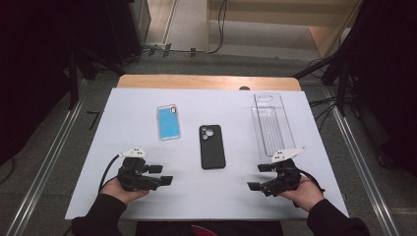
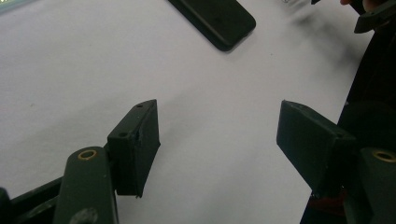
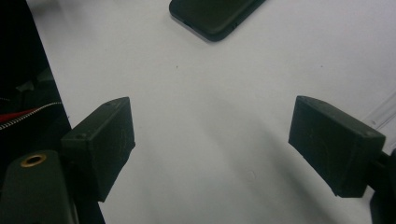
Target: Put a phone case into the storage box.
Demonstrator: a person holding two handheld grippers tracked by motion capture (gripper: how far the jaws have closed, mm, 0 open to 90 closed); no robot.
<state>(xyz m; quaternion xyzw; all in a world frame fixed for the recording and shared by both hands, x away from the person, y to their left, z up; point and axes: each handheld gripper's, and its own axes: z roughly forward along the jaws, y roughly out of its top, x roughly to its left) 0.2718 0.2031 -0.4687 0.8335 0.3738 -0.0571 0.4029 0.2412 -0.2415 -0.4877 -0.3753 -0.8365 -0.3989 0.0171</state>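
A black phone case (image 1: 212,146) lies face down in the middle of the white table (image 1: 196,196), its near end also in the left gripper view (image 2: 219,18) and the right gripper view (image 3: 215,16). A blue phone (image 1: 168,122) in a clear bumper lies to its left. At the right lies a long clear plastic tray (image 1: 271,123). My left gripper (image 1: 161,175) rests near the front left, pointing right, jaws open and empty (image 2: 217,140). My right gripper (image 1: 259,177) sits at the front right, pointing left, open with nothing between its jaws (image 3: 210,144).
The white sheet covers a wooden table top whose far edge (image 1: 206,81) shows beyond it. Metal rails (image 1: 44,162) run along both sides on the floor. The person's dark sleeves (image 1: 98,219) come in over the near edge.
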